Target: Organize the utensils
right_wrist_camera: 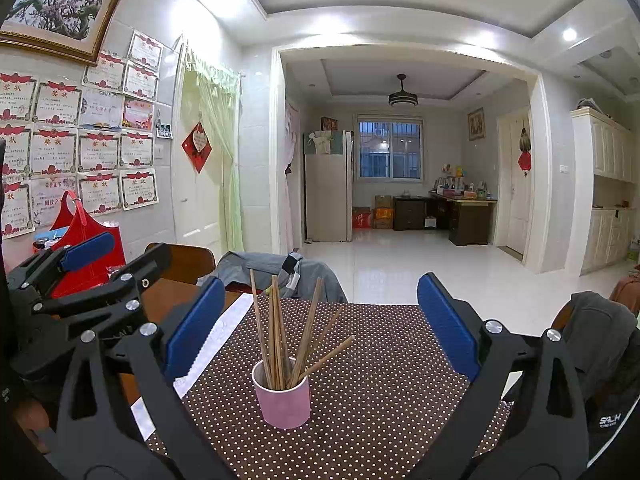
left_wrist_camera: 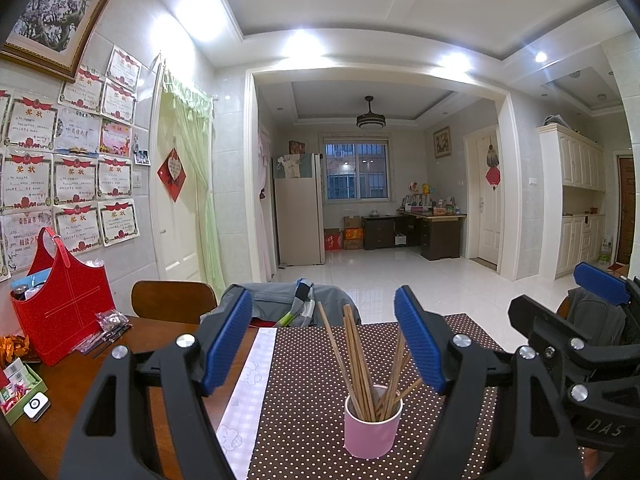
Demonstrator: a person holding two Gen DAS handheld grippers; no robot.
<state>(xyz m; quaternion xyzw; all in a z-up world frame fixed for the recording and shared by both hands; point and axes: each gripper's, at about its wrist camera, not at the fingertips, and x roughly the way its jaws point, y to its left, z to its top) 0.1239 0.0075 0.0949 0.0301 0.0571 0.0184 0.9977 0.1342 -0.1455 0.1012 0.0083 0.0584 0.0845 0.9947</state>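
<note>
Chopsticks [left_wrist_camera: 362,364] upright in pink cup [left_wrist_camera: 372,432] | both hand-held grippers [left_wrist_camera: 324,344] [right_wrist_camera: 320,328] spread, seemingly empty

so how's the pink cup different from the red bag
The pink cup is small, round and smooth, and stands on the dotted mat between the open left gripper fingers; the red bag is much bigger, flat-sided with stitching and a strap handle, and sits on bare wood by the wall. The cup holds wooden chopsticks fanning out; the bag holds mixed items, hard to identify. Both stand upright, open-topped, serving as holders.
</note>
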